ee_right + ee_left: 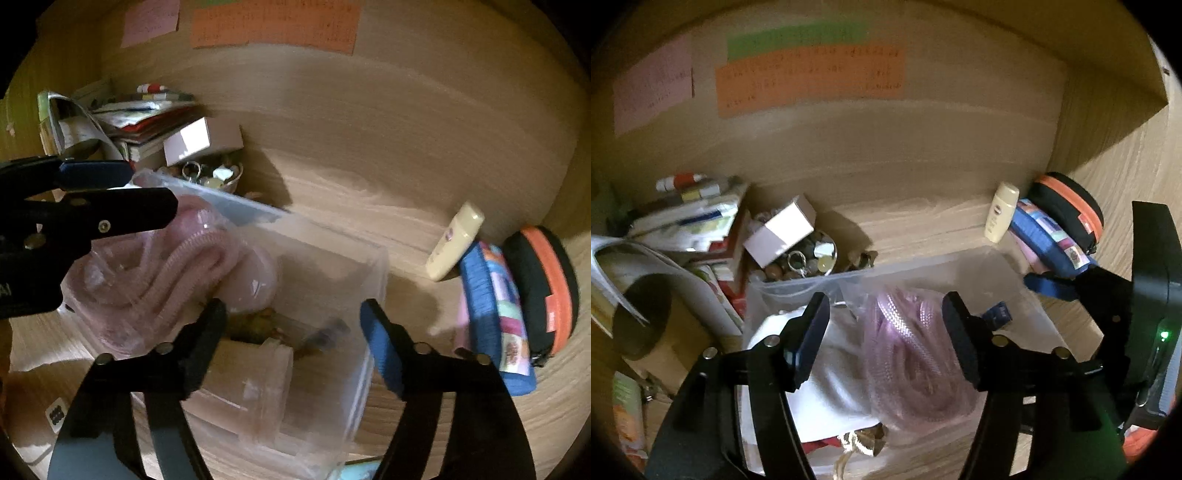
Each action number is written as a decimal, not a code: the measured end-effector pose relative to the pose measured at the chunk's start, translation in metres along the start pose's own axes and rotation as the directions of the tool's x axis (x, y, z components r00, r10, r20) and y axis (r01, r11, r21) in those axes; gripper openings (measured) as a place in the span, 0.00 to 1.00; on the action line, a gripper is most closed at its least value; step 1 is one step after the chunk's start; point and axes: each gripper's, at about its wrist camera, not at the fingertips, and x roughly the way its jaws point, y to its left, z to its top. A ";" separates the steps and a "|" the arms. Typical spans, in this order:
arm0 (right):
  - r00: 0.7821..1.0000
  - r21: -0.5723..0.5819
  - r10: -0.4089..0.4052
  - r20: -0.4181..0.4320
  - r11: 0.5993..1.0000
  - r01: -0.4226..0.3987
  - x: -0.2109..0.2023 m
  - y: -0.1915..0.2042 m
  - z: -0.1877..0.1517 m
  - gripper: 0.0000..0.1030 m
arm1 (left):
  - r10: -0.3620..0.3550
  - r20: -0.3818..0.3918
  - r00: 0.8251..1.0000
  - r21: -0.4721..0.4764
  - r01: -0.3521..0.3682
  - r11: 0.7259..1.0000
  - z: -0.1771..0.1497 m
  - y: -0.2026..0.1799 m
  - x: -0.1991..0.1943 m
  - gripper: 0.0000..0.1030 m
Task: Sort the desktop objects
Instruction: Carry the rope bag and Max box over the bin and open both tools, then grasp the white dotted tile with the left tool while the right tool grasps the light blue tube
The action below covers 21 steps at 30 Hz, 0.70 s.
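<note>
A clear plastic bin stands on the wooden desk. In it lie a bag of coiled pink cable and white cloth. My left gripper is open, its jaws hovering over the pink cable bag; it also shows in the right wrist view at the bin's left rim. My right gripper is open and empty above the bin's right half; it also shows in the left wrist view at the bin's right side.
A cream bottle, a blue pouch and a black-orange case stand at the right. A bowl of trinkets, a white box and stacked papers crowd the left.
</note>
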 end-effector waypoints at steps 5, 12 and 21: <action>0.999 -0.004 -0.021 0.026 1.000 0.021 -0.018 -0.001 0.002 0.79 | 0.007 0.041 0.999 0.015 -0.008 1.000 0.003 -0.002 -0.020 0.74; 0.999 0.001 -0.040 0.036 0.999 0.040 -0.041 -0.003 -0.002 0.80 | 0.031 0.091 0.995 0.048 -0.036 0.998 -0.004 -0.004 -0.051 0.87; 0.998 0.037 -0.016 0.054 0.999 0.014 -0.070 -0.004 -0.016 0.80 | 0.048 0.065 0.997 0.057 -0.052 0.997 -0.026 0.003 -0.068 0.87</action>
